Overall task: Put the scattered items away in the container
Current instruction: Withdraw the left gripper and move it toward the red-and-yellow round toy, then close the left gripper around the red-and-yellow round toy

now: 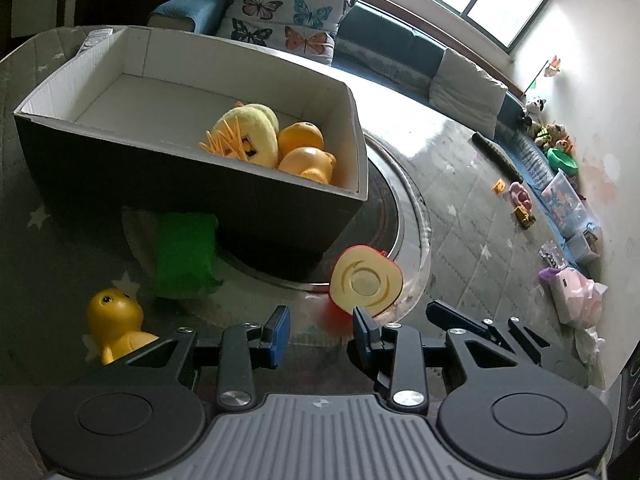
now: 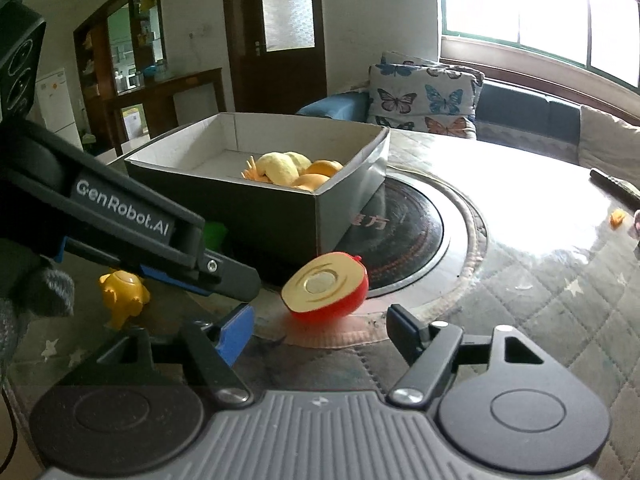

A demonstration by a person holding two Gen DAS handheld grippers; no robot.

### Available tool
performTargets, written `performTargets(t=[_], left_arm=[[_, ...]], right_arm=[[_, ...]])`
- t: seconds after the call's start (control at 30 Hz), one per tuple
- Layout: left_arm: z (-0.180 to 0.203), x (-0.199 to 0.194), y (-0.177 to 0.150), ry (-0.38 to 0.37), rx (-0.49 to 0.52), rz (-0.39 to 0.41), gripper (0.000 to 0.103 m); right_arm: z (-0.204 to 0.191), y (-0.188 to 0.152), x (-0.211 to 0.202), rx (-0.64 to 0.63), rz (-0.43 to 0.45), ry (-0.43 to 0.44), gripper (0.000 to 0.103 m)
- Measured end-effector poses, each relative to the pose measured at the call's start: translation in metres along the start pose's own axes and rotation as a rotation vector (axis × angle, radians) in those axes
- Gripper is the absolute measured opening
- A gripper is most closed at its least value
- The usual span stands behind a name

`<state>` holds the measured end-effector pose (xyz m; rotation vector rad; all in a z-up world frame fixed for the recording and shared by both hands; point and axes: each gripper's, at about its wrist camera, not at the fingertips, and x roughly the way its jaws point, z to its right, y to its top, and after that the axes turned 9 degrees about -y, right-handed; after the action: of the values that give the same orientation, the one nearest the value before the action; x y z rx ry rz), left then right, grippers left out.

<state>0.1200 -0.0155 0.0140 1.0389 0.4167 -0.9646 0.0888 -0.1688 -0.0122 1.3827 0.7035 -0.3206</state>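
A dark cardboard box (image 1: 224, 196) (image 2: 256, 208) with a white inside stands on the table. It holds a yellow plush (image 1: 248, 132) (image 2: 280, 168) and orange toys (image 1: 306, 160). A red toy apple half (image 1: 366, 280) (image 2: 326, 288) lies cut face up just in front of the box. My left gripper (image 1: 320, 334) is open, the apple half just beyond its right finger. My right gripper (image 2: 320, 330) is open with the apple half just ahead between its fingers. A yellow duck (image 1: 114, 326) (image 2: 124, 292) and a green item (image 1: 186, 254) lie left of the apple.
The other gripper's arm (image 2: 132, 232) crosses the left of the right wrist view. A round black hotplate (image 2: 404, 236) is set in the table under the box. A sofa with butterfly pillows (image 1: 286, 12) and toys on the floor (image 1: 520, 200) lie beyond.
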Motion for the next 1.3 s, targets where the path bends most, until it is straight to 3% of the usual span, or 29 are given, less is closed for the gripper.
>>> performTargets(t=[1.1, 1.3], left_arm=[[-0.005, 0.008, 0.003, -0.029, -0.040, 0.003, 0.037], [-0.006, 0.014, 0.011, -0.046, -0.058, 0.012, 0.037]], right_arm=[[-0.003, 0.000, 0.012, 0.030, 0.009, -0.013, 0.072], [-0.004, 0.005, 0.016, 0.031, 0.012, -0.010, 0.068]])
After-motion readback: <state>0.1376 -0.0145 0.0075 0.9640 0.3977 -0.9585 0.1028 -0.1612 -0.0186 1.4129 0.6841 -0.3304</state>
